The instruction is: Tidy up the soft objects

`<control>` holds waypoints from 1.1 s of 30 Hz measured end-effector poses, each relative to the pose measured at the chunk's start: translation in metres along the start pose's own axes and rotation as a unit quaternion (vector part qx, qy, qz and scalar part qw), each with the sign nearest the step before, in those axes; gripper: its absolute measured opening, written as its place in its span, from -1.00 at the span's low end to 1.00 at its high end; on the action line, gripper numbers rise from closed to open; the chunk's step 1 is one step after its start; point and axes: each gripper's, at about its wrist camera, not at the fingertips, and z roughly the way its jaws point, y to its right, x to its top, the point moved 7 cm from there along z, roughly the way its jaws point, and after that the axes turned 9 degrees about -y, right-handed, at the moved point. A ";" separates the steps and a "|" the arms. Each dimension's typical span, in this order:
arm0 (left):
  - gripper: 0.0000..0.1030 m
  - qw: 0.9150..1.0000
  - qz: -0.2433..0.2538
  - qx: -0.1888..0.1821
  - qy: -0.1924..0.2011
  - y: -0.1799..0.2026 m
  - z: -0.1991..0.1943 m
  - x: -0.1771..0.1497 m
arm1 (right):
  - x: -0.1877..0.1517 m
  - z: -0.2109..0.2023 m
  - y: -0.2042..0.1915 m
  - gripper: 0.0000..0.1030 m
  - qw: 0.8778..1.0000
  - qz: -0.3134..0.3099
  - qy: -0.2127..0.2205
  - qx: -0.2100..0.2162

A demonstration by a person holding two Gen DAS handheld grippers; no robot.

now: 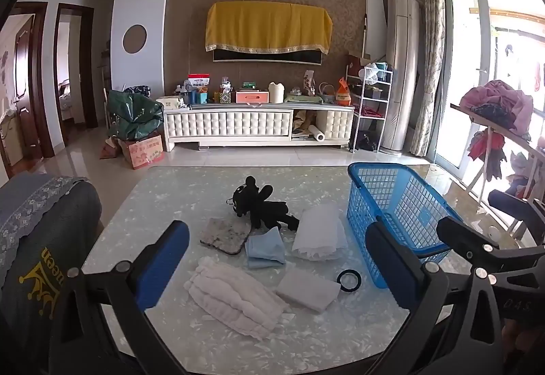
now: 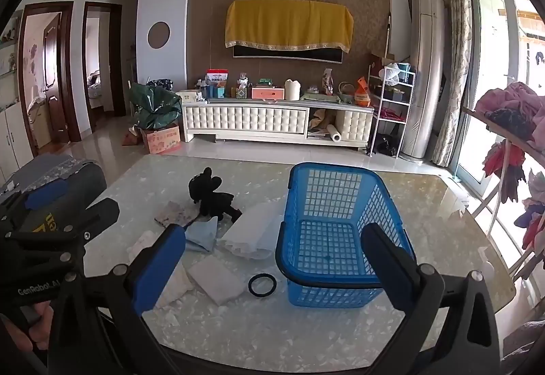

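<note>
While nothing is gripped yet: both tools hang above the near table edge (image 1: 238, 341).
Soft pile: 6 items left of the blue basket (image 2: 327, 235), black plush toy (image 1: 262, 209) farthest back.
Nearest target: fluffy white cloth (image 1: 235, 293), long axis slanting from near right to far left, just ahead of the left gripper (image 1: 282, 272).
Left fingers: spread wide, holding nothing.
Right gripper (image 2: 286, 266): wide open, empty, facing the basket.
Nearer arm, I'd say: left.

Cloths (image 1: 265, 247) lie left of basket (image 1: 398, 215) on table (image 1: 163, 191).
</note>
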 end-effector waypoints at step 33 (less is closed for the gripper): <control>1.00 1.000 0.000 -0.006 0.004 -0.005 -0.011 0.005 | -0.003 -0.002 -0.002 1.00 1.000 0.001 -0.004 -0.006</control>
